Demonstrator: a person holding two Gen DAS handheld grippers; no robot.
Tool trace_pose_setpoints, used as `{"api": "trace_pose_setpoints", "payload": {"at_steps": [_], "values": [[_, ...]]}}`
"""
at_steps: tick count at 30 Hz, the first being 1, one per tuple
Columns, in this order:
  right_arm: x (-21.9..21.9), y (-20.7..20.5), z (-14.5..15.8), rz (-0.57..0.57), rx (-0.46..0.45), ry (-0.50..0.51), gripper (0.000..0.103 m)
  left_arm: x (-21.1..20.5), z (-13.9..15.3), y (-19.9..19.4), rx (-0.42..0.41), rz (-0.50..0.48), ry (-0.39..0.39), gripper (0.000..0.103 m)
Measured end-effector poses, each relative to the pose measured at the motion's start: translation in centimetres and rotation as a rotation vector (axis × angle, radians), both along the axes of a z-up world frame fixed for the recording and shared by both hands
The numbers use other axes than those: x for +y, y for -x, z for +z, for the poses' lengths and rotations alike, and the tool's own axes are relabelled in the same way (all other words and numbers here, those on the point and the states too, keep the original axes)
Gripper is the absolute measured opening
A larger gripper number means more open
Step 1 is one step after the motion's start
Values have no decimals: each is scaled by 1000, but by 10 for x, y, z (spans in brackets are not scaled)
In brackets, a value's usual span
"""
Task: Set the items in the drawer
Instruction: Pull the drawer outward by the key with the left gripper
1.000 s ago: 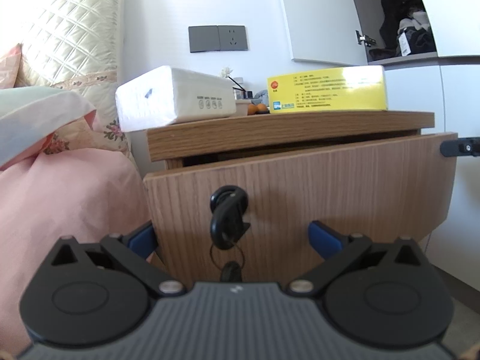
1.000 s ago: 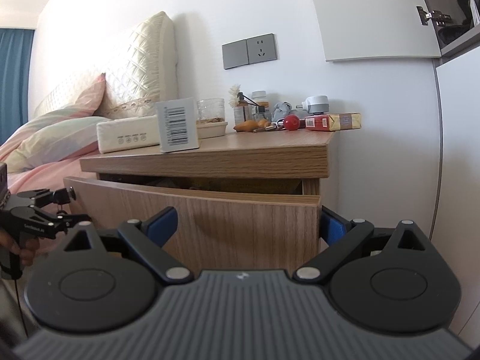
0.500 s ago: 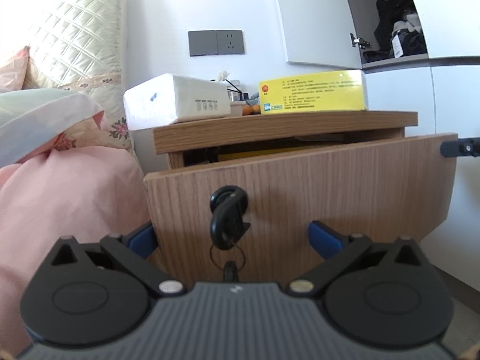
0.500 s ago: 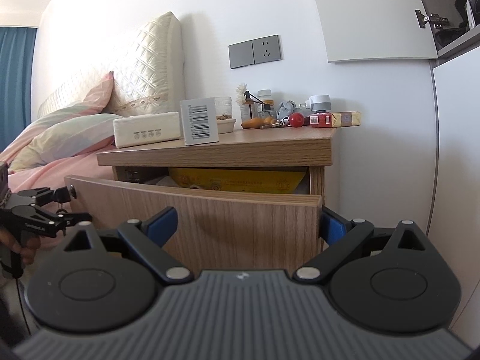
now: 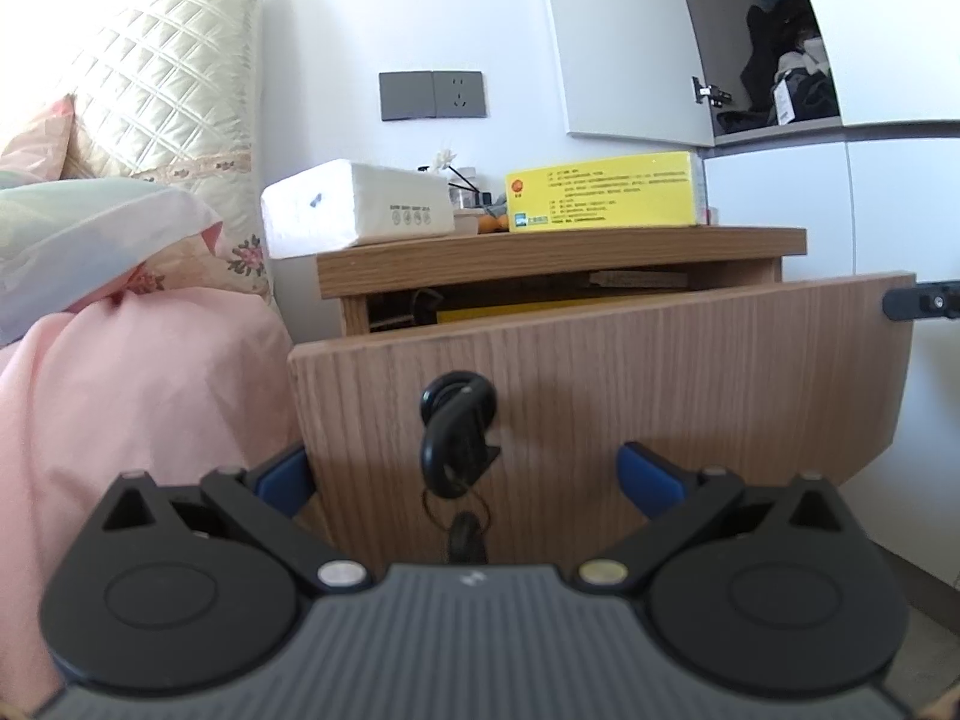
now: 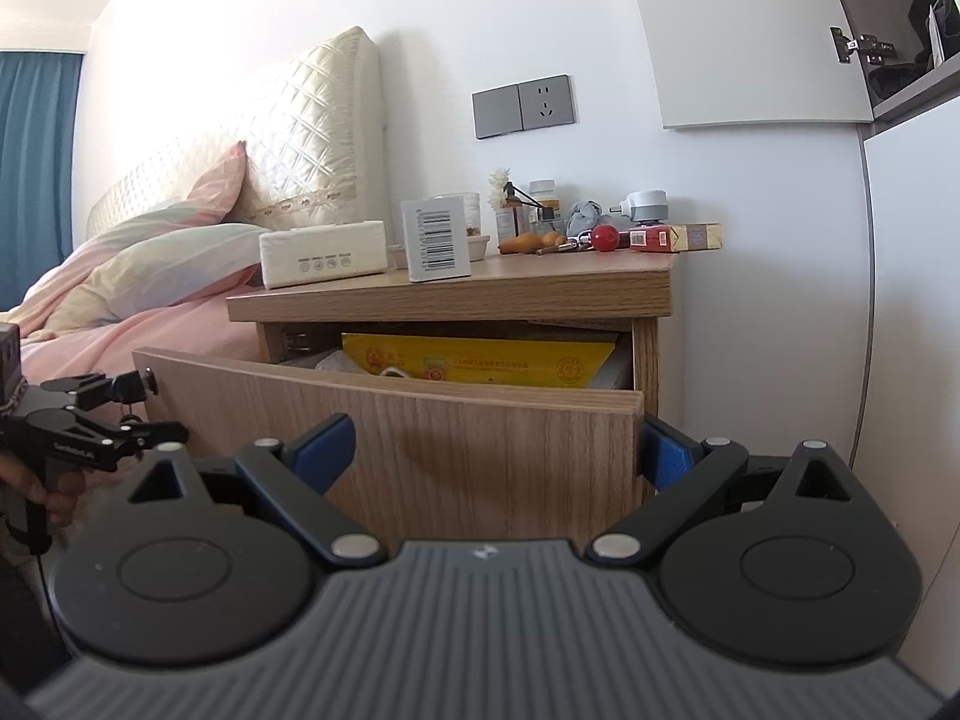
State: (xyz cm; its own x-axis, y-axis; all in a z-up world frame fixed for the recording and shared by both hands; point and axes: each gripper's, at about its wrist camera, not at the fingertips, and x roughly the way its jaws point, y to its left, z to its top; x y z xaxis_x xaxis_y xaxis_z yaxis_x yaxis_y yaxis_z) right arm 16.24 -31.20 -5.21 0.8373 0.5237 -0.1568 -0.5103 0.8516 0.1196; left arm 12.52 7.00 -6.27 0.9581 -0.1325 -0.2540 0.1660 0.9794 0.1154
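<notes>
The nightstand's wooden drawer (image 5: pixel 660 372) (image 6: pixel 456 438) stands pulled out, with a black key (image 5: pixel 457 438) in its front lock. Inside lies a yellow packet (image 6: pixel 480 360). On top stand a yellow box (image 5: pixel 603 192), which shows its barcode end in the right wrist view (image 6: pixel 438 237), and a white tissue pack (image 5: pixel 360 213) (image 6: pixel 324 252). My left gripper (image 5: pixel 468 474) is open, its blue fingertips either side of the key. My right gripper (image 6: pixel 498 450) is open, its fingertips straddling the drawer front's right end.
A bed with pink sheet (image 5: pixel 120 390) and pillows (image 6: pixel 180 264) is left of the nightstand. Small items crowd the back of the top: a red ball (image 6: pixel 605 238), a red-gold carton (image 6: pixel 675 237), bottles (image 6: pixel 543 204). A white wardrobe (image 6: pixel 912 300) stands right.
The drawer has slid outward over the last second, uncovering the yellow packet inside. Both grippers moved back with it and stayed open.
</notes>
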Motion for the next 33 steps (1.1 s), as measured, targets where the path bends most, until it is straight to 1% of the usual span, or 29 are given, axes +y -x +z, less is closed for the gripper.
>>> {"api": "trace_pose_setpoints", "payload": {"at_steps": [33], "values": [[-7,38,0,26,1,-8,100,-2,1,40,-1,-2,11,103]]}}
